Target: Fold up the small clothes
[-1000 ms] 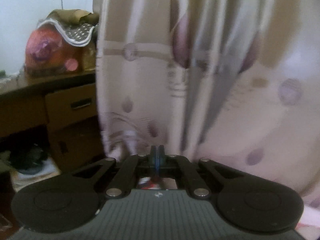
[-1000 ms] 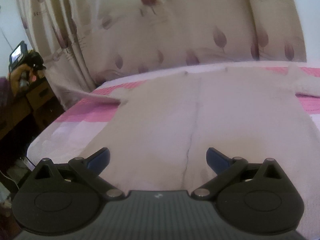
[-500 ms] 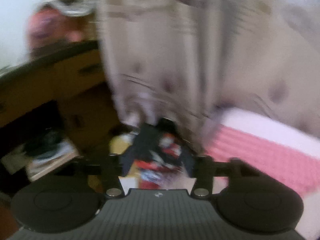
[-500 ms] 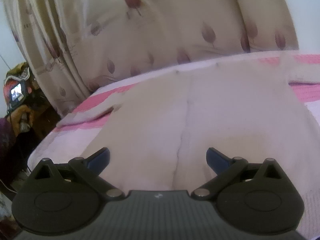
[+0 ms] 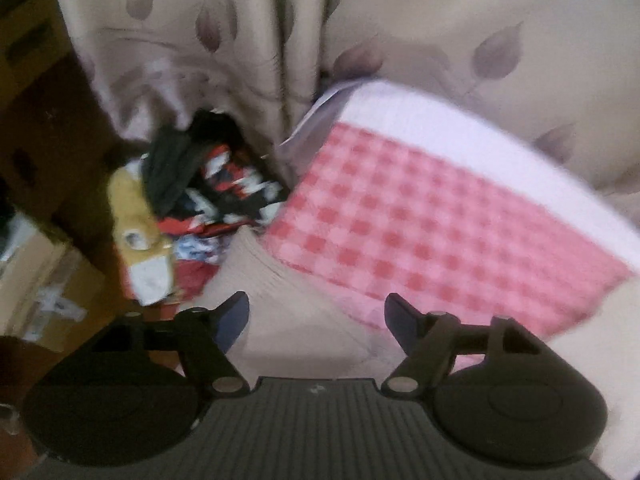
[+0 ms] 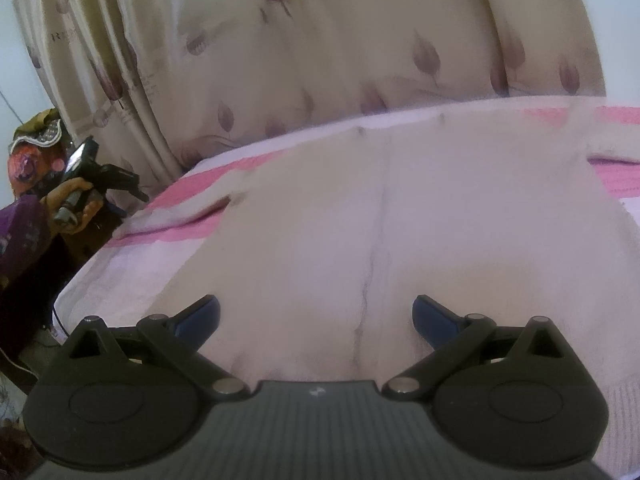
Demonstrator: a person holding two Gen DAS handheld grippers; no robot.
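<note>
Left gripper (image 5: 316, 316) was shut facing the curtain (image 5: 224, 40), now tipped down over the sleeve (image 5: 280, 304) at the bed (image 5: 420, 220) corner, jaws opening, holding nothing. Right gripper (image 6: 316, 316) unchanged: wide apart, empty, above the spread garment (image 6: 380, 220).

Leaf-print curtain (image 6: 320, 40) behind pink-checked bed (image 5: 420, 220); blurred, perhaps wooden cabinet (image 5: 44, 128) left

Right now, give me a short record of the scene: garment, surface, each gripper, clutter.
garment: cream top spread flat, sleeve at the bed's edge
surface: pink checked bedsheet
left gripper: jaws opening, above the sleeve end, nothing gripped
right gripper: open, over the top's lower part
backdrop: leaf-print curtain
clutter: heap of clothes on the floor beside the bed
</note>
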